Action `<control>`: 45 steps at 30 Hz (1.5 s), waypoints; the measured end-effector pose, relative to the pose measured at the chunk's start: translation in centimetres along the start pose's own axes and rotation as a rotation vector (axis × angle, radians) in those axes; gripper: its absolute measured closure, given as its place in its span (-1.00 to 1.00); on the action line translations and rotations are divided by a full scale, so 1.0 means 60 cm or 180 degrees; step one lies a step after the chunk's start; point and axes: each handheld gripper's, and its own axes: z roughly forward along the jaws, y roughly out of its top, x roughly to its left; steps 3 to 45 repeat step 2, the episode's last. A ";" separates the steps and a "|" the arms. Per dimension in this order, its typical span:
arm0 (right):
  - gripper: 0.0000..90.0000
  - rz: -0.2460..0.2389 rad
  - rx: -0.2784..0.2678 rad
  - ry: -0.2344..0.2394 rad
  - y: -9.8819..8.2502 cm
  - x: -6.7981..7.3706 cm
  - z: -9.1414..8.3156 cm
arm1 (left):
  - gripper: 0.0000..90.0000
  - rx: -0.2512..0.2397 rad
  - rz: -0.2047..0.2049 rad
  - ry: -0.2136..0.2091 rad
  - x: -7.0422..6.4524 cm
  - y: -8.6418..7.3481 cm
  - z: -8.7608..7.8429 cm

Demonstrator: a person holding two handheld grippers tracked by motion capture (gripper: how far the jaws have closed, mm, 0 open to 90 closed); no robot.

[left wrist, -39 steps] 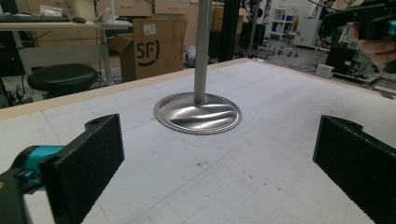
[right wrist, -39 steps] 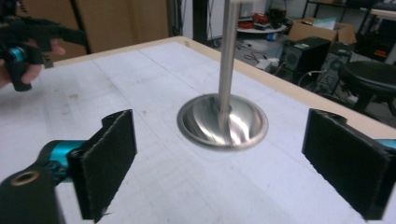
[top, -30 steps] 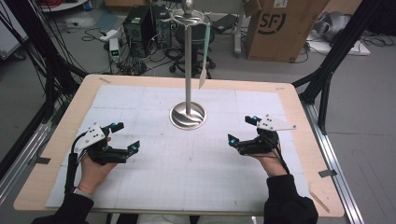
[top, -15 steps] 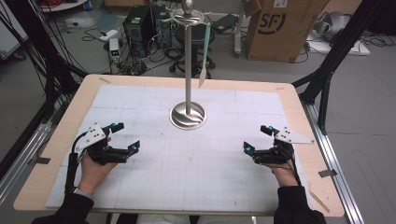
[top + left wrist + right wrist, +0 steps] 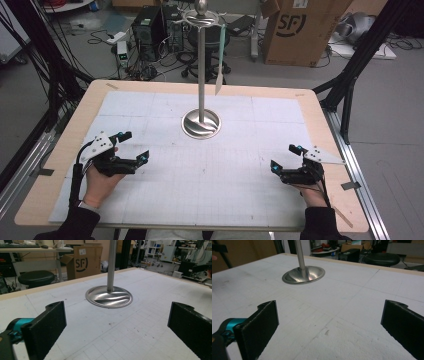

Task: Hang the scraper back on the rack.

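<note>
Left gripper low over the mat, jaws spread wide, nothing between them. Right gripper likewise low at the mat's right side, jaws wide apart and empty. Ahead of both pairs of fingers, well apart from each, a steel stand: round base flat on the mat, thin pole upright. Seen past the left fingers slightly left of the gap's centre; past the right fingers, farther off and toward the left finger. High on the stand's top ring, a pale strip hanging down, far above the fingers. Beyond the table, a cardboard box printed "SF" in black.
</note>
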 end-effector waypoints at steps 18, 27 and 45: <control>-1.00 0.0013 -0.0051 0.0014 0.001 -0.001 0.001 | -0.95 0.0019 0.0006 0.0008 0.000 0.000 -0.001; -1.00 0.0013 -0.0051 0.0014 0.001 -0.001 0.001 | -0.95 0.0019 0.0006 0.0008 0.000 0.000 -0.001; -1.00 0.0013 -0.0051 0.0014 0.001 -0.001 0.001 | -0.95 0.0019 0.0006 0.0008 0.000 0.000 -0.001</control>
